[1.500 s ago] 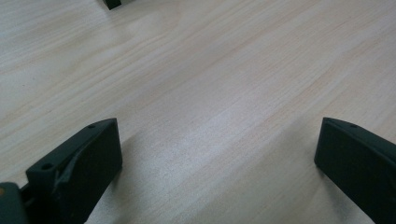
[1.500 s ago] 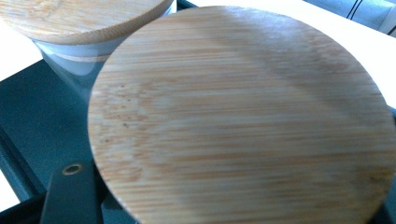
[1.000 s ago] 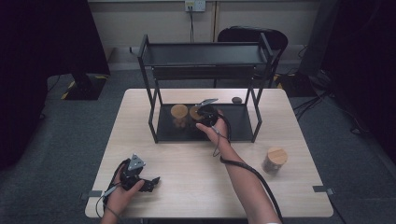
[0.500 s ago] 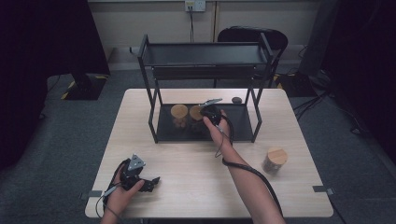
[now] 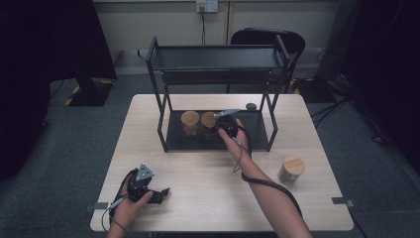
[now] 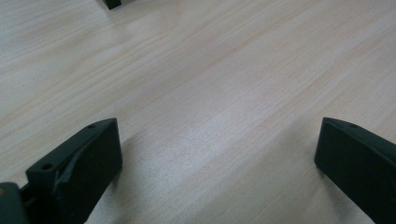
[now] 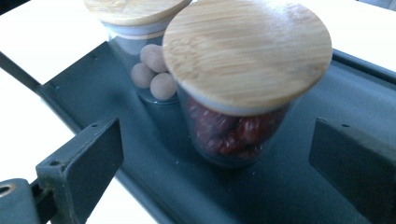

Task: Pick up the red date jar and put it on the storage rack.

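Two glass jars with bamboo lids stand on the lower shelf of a black rack (image 5: 171, 144). The left jar (image 5: 189, 120) (image 7: 140, 56) holds pale balls. The right jar (image 5: 208, 120) (image 7: 243, 88) holds red pieces. My right gripper (image 5: 221, 128) (image 7: 215, 135) is open just to the right of the red jar. Its jaws have just been opening wide, then easing in slightly. The jar stands ahead of the fingertips and neither pad touches it. My left gripper (image 5: 161, 193) (image 6: 219, 128) rests open on the table's near left, with bare wood between its jaws.
A third lidded jar (image 5: 291, 169) stands on the table (image 5: 322, 208) to the right of the rack. A small dark object (image 5: 251, 105) lies behind the rack's right leg. The rack's upper shelf (image 5: 218, 58) overhangs the jars. A chair (image 5: 267, 35) stands beyond the table.
My right hand has drawn back a little to the right, away from the red jar. The left hand and its gripper have not moved.
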{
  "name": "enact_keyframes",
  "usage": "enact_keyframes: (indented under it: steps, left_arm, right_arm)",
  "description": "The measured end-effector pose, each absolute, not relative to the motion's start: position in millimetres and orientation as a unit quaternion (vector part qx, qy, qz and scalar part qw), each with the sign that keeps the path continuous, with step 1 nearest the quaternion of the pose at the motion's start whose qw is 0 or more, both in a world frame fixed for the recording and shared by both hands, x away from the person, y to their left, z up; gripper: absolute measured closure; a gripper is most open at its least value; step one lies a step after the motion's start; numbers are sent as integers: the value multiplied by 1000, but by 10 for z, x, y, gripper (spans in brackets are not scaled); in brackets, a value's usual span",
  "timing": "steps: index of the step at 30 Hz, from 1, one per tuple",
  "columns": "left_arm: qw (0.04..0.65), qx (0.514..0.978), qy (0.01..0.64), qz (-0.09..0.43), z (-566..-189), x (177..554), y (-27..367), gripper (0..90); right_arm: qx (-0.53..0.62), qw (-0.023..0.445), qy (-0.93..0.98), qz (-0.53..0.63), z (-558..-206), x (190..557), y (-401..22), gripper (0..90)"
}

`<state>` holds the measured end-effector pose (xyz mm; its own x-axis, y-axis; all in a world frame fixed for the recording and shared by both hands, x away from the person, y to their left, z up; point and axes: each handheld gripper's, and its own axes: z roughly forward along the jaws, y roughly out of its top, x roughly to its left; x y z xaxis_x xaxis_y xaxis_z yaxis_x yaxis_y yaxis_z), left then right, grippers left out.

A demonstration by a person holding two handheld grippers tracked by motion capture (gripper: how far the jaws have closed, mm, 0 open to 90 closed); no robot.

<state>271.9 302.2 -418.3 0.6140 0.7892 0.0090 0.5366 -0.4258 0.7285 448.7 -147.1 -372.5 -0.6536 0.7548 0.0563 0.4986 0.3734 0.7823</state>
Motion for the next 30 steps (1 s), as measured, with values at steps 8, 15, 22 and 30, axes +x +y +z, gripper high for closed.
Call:
enact_keyframes:
  steps: [8,15,22,30]
  left_arm:
    - [355,825,402,178,-4183,2719,3022,4]
    - [354,827,400,178,-4180,2721,3023,4]
    - [354,827,400,178,-4180,2722,3024,4]
    - [354,827,400,178,-4180,2721,3024,4]
  right_arm:
    - [377,149,818,407,-3682,4351,-1552,27]
    - [370,143,821,410,-3680,4250,-1621,33]
    - [365,137,822,416,-3688,4153,-1707,33]
    - [359,132,825,416,-3706,4044,-1818,33]
